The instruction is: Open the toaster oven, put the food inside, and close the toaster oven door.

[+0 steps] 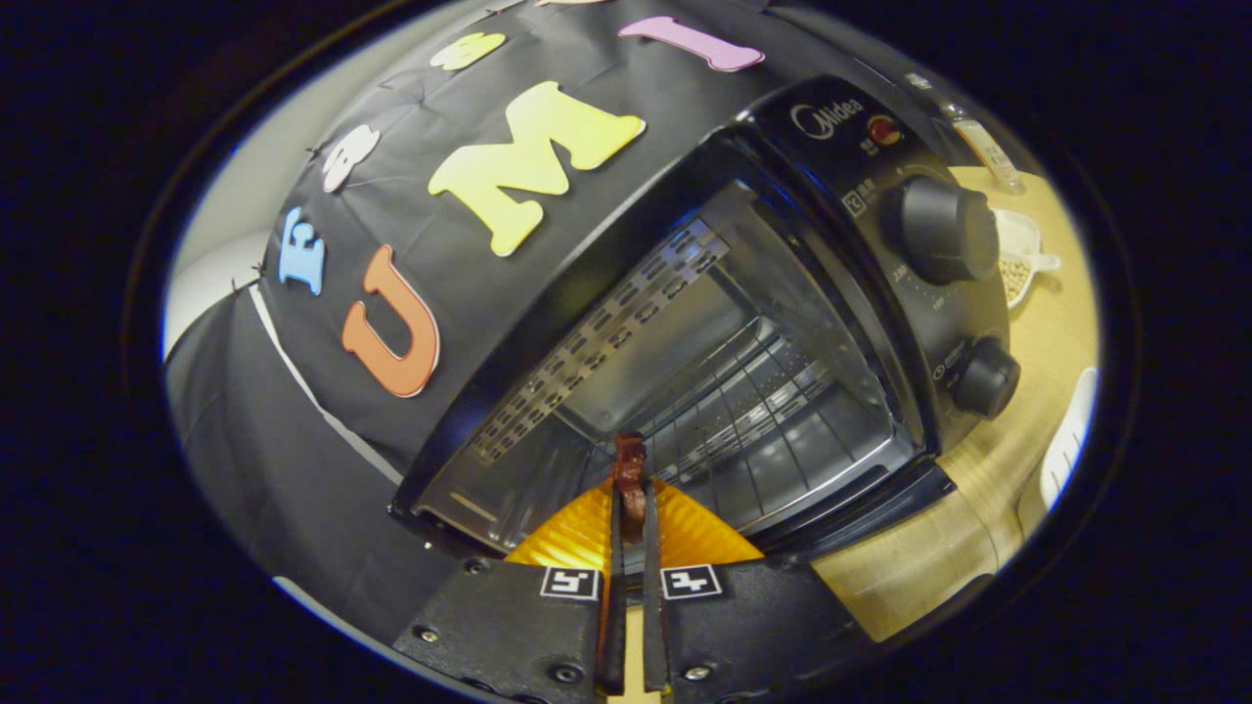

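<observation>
The black toaster oven (831, 127) stands on a wooden table (919, 567) and looks tilted in my view. Its cavity is open to me, with the wire rack (753, 411) and the slotted side wall showing. My gripper (632, 504) sits at the cavity's mouth, its fingers shut on a thin, dark reddish-brown piece of food (631, 462). The food sticks up past the fingertips, just in front of the rack. The oven's door is hidden beneath my fingers. Two black knobs, a large upper one (944, 230) and a smaller lower one (986, 376), sit on the control panel to the right.
Beyond the oven's panel, a white bowl (1017, 256) with pale beans and a spoon rests on the table. A white rimmed object (1068, 435) lies at the table's right side. Black cloth hangs behind and to the left of the oven.
</observation>
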A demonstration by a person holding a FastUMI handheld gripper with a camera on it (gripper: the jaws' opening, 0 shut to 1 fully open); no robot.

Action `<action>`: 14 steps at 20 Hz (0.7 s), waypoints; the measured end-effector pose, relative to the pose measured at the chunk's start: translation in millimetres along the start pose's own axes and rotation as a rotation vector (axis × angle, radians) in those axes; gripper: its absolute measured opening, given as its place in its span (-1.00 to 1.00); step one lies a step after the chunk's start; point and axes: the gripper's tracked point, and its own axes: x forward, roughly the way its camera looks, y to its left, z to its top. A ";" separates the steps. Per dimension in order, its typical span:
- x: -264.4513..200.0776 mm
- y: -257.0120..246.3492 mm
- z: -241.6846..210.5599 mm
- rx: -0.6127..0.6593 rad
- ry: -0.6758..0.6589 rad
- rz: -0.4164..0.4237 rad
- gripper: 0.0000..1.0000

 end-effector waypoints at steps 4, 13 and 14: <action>0.1 -4.5 0.5 -0.041 0.000 -0.028 -0.75; -5.4 -32.3 19.3 -0.384 -0.042 -0.358 -0.38; -8.8 -33.1 25.5 -0.421 -0.063 -0.383 -0.31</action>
